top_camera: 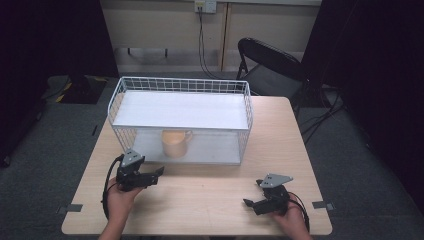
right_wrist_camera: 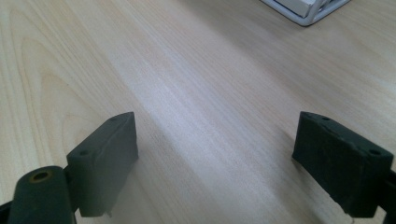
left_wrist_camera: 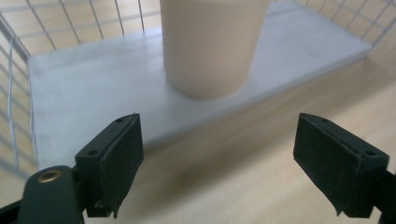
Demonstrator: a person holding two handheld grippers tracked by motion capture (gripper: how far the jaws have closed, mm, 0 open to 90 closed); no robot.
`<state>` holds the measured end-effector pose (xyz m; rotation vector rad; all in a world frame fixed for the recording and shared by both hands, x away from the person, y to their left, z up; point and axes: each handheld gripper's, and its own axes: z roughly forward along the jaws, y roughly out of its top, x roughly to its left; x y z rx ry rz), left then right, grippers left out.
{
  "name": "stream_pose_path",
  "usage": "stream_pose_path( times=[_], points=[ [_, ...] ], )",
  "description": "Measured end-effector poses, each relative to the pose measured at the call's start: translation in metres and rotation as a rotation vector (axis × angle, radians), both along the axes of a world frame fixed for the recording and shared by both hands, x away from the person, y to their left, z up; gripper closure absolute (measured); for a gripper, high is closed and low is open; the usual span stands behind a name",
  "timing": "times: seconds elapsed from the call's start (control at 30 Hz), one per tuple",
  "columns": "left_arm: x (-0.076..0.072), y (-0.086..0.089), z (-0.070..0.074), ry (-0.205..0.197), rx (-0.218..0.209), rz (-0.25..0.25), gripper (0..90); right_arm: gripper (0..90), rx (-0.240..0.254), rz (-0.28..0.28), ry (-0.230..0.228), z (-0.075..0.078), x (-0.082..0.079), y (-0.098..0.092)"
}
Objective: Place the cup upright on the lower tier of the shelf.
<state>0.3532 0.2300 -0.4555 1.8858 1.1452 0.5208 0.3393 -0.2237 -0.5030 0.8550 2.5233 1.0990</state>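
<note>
We see a pale wood-grain table (top_camera: 200, 200) from above, rectangular with rounded corners, standing on grey carpet. A black folding chair (top_camera: 267, 62) sits behind it.

On the far half of the table stands a white wire rack (top_camera: 180, 120) with two flat white shelves. Its front is open toward the person, which we judge lets a hand reach straight in. The sides and back are thin wire grid.

On the lower shelf (left_wrist_camera: 93, 88), left of centre, stands a cream mug (top_camera: 175, 143), upright, with its handle turned to the right. Its wall looks smooth and matte, tapering slightly toward the base.

The left gripper (top_camera: 159, 173) hovers just in front of the rack and points at the mug. Its fingers (left_wrist_camera: 114, 154) are spread wide and hold nothing. We judge this spacing suits closing around the mug's body. The pads are black, blocky and dull, like firm rubber.

The right gripper (top_camera: 252, 198) sits low near the table's front right, well apart from the rack. Its fingers (right_wrist_camera: 105, 156) are also spread wide and empty, above bare wood. It appears to be waiting out of the way.
</note>
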Motion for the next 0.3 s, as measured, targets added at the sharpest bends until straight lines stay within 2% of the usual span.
stream_pose_path(
  times=[0.1, 0.17, 0.23, 0.27, 0.3],
  points=[
    [-0.008, 0.008, -0.011, 0.023, 0.051, -0.02, 15.9, 13.0, 0.0, 0.0, 0.0, 0.0, 0.0, 0.0],
    [-0.011, 0.009, -0.019, 0.046, 0.06, -0.027, 15.8, 13.0, 0.0, 0.0, 0.0, 0.0, 0.0, 0.0],
    [-0.012, 0.009, -0.021, 0.049, 0.059, -0.027, 15.9, 13.0, 0.0, 0.0, 0.0, 0.0, 0.0, 0.0],
    [-0.012, 0.007, -0.024, 0.048, 0.078, -0.047, 15.8, 13.0, 0.0, 0.0, 0.0, 0.0, 0.0, 0.0],
    [-0.012, 0.007, -0.024, 0.048, 0.078, -0.047, 15.9, 13.0, 0.0, 0.0, 0.0, 0.0, 0.0, 0.0]
  ],
)
